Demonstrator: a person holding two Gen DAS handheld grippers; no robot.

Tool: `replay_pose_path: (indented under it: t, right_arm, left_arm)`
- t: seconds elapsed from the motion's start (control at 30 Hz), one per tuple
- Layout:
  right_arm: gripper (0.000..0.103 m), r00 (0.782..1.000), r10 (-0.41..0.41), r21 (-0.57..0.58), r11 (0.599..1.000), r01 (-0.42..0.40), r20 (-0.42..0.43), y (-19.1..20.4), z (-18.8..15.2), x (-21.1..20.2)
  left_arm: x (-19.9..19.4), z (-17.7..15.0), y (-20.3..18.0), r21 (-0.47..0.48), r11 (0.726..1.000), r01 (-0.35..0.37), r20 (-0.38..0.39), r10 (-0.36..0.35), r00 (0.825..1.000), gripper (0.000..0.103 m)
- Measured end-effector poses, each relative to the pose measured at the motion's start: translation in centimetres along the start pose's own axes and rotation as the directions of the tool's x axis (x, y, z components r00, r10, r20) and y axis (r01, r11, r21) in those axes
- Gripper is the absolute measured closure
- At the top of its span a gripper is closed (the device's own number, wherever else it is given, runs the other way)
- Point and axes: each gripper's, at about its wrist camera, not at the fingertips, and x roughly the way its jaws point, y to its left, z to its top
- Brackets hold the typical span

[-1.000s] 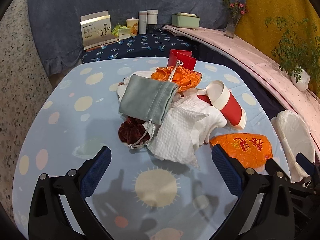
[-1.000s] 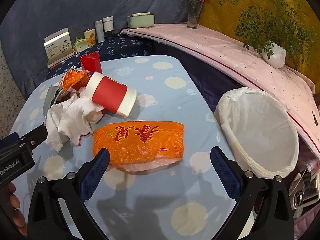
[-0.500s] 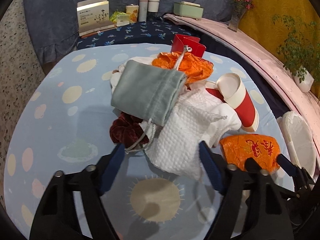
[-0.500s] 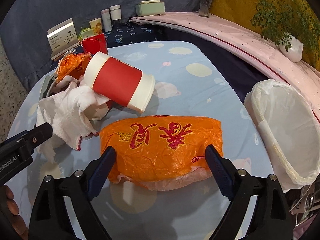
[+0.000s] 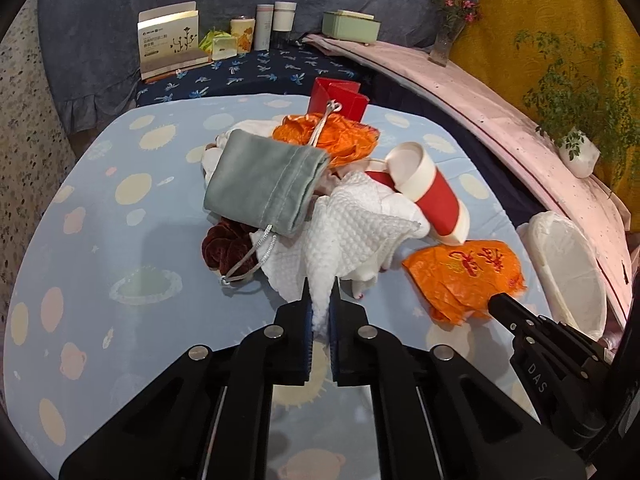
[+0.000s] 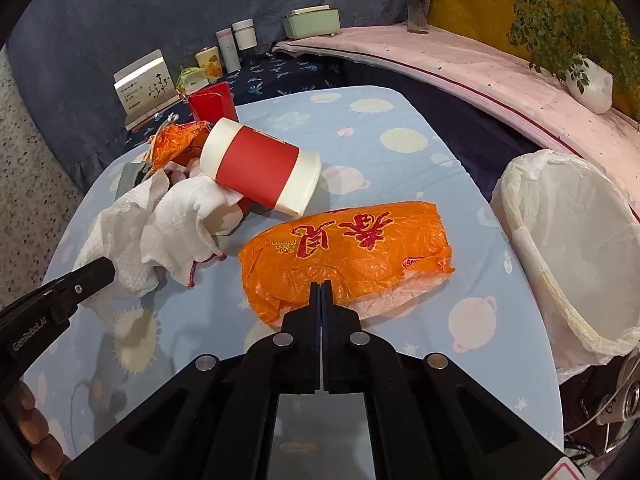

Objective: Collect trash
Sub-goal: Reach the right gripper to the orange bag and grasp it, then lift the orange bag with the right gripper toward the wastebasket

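My left gripper is shut on the near corner of a white waffle cloth, which lies in the pile at the table's middle; the cloth also shows in the right wrist view. My right gripper is shut on the near edge of an orange plastic bag with red characters, also seen in the left wrist view. A red and white paper cup lies on its side behind the bag. A bin lined with a white bag stands at the table's right edge.
The pile also holds a grey drawstring pouch, a dark red scrunchie, a crumpled orange bag and a red box. Boxes and jars stand on the dark shelf behind. A pink ledge with potted plants runs along the right.
Both grippers moved forward and closed: the left one onto the white cloth's corner, the right one onto the orange bag's near edge.
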Motion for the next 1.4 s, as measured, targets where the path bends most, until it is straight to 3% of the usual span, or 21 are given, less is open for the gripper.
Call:
replay_pose_path:
  t: [0.13, 0.2, 0.27, 0.57, 0.7, 0.8, 0.97, 1.03, 1.4]
  right_arm:
    - [0.101, 1.0, 0.008, 0.006, 1.0, -0.008, 0.005, -0.3, -0.3, -1.3]
    - [0.086, 1.0, 0.008, 0.015, 1.0, -0.008, -0.005, -0.5, -0.5, -1.5]
    - [0.048, 1.0, 0.005, 0.035, 0.999, -0.005, -0.003, -0.8, -0.6, -1.7]
    - [0.023, 1.0, -0.022, 0.024, 0.999, 0.022, 0.009, -0.4, 1.2, 0.8]
    - [0.024, 0.998, -0.033, 0.008, 0.999, 0.033, -0.045, -0.1, 1.3, 3.9]
    - [0.037, 0.998, -0.041, -0.002, 0.999, 0.041, -0.037, 0.0, 0.7, 4.7]
    - [0.083, 0.999, 0.014, -0.006, 1.0, -0.015, -0.045, 0.2, 0.6, 4.2]
    - [0.09, 0.999, 0.02, -0.007, 1.0, -0.021, -0.047, 0.3, 0.5, 3.8]
    - [0.092, 0.998, 0.054, 0.009, 0.998, -0.055, 0.022, -1.3, -0.9, -3.7]
  left_arm:
    - [-1.4, -0.4, -0.5, 0.002, 1.0, 0.015, 0.013, -0.015, 1.0, 0.097]
    - [-1.9, -0.6, -0.7, -0.003, 1.0, 0.023, 0.015, -0.023, 1.0, 0.097]
    - [-2.4, -0.7, -0.8, 0.0, 1.0, 0.022, 0.022, -0.022, 1.0, 0.097]
    - [-2.2, -0.2, -0.7, -0.008, 1.0, 0.022, 0.024, -0.022, 0.999, 0.097]
    - [-1.1, 0.1, -0.8, -0.001, 1.0, 0.023, 0.007, -0.023, 1.0, 0.097]
    - [-0.5, 0.2, -0.8, 0.002, 1.0, 0.02, -0.001, -0.02, 1.0, 0.097]
    - [-0.4, 0.1, -1.0, 0.006, 1.0, 0.017, -0.004, -0.017, 1.0, 0.097]
    - [-0.9, 0.1, -1.2, 0.01, 1.0, 0.02, 0.001, -0.02, 1.0, 0.097]
    - [-5.4, -1.0, -4.4, 0.059, 0.998, 0.036, 0.067, -0.04, 0.997, 0.097]
